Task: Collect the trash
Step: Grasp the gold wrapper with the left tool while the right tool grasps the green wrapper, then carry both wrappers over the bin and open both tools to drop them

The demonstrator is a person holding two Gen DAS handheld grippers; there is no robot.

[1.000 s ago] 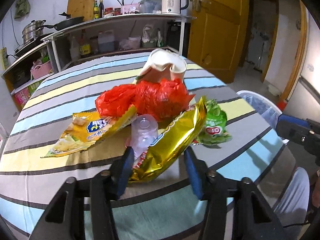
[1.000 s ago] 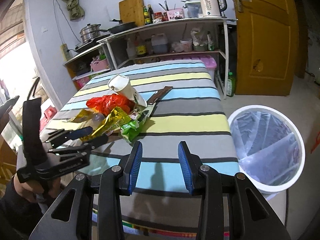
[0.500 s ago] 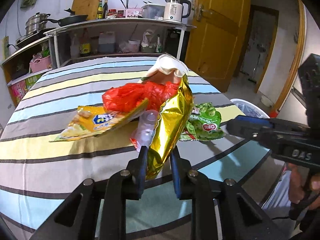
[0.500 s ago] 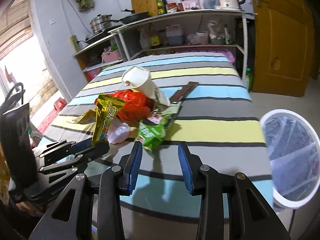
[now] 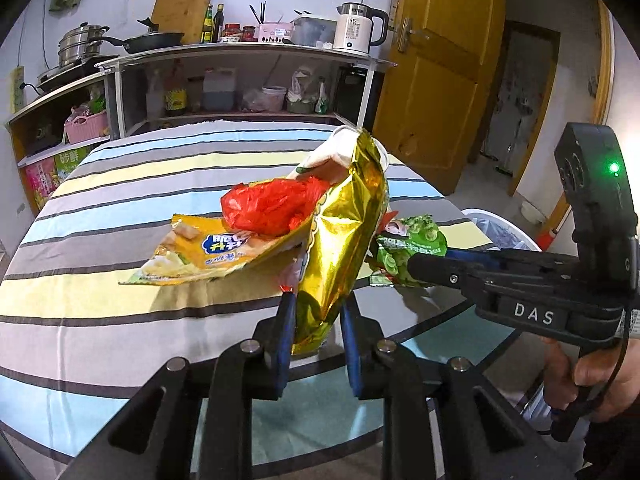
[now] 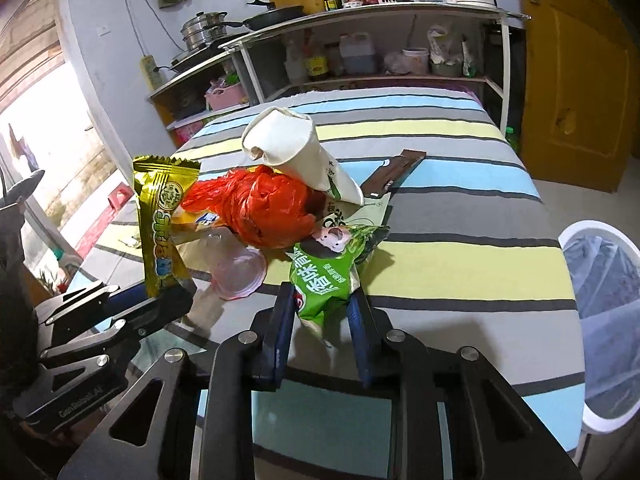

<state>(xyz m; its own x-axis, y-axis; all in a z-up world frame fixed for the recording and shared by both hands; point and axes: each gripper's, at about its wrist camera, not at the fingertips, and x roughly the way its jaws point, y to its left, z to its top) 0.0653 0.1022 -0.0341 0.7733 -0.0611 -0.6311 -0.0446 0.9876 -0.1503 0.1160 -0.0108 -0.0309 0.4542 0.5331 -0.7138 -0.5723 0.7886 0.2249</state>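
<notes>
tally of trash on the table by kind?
Snack wrappers: 3: gold wrapper, yellow wrapper, green wrapper
Plastic bags: 1: red bag
Cups: 2: paper cup, clear cup
Flat brown packet: 1
Total: 7

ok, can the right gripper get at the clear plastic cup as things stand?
Probably not right away. The right gripper is closing around the green packet, so it's occupied. The cup lies on its side just left of it on the table, uncovered, so once the packet is dropped the way looks free.
</notes>
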